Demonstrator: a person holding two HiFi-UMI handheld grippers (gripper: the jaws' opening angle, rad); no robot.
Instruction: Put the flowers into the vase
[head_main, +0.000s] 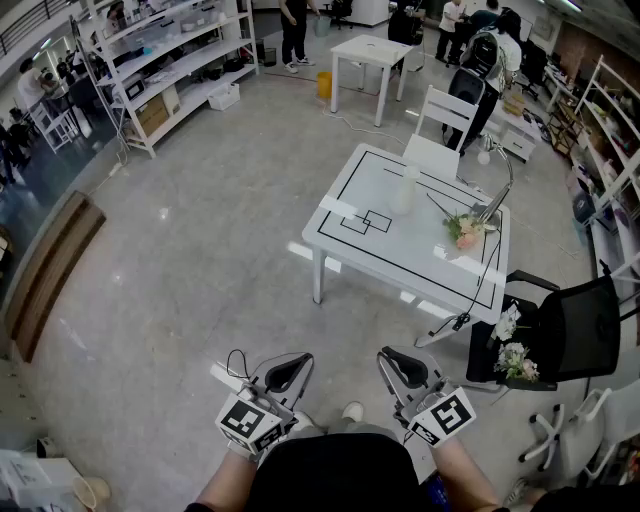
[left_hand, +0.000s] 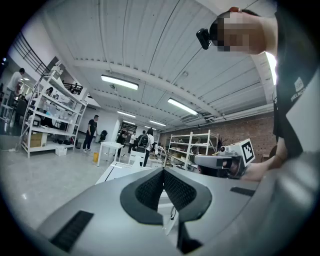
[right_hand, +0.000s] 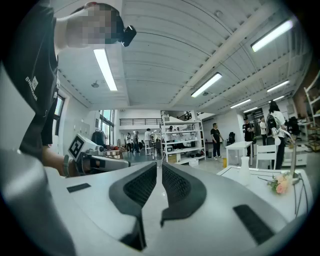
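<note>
L gripper (head_main: 287, 373) & R gripper (head_main: 404, 367) are both clenched on nothing, held level at 6 o'clock in the head view, well apart from the table (head_main: 400, 262). Vase (head_main: 404, 190) stands mid-table. Flowers (head_main: 466, 231) lie at its 4 o'clock, near the edge. Black chair (head_main: 575, 325) w/ more blooms (head_main: 514, 360) sits at the table's 4 o'clock, white chair (head_main: 440, 125) at 12. Floor (head_main: 200, 300) lies between grippers & table.
</note>
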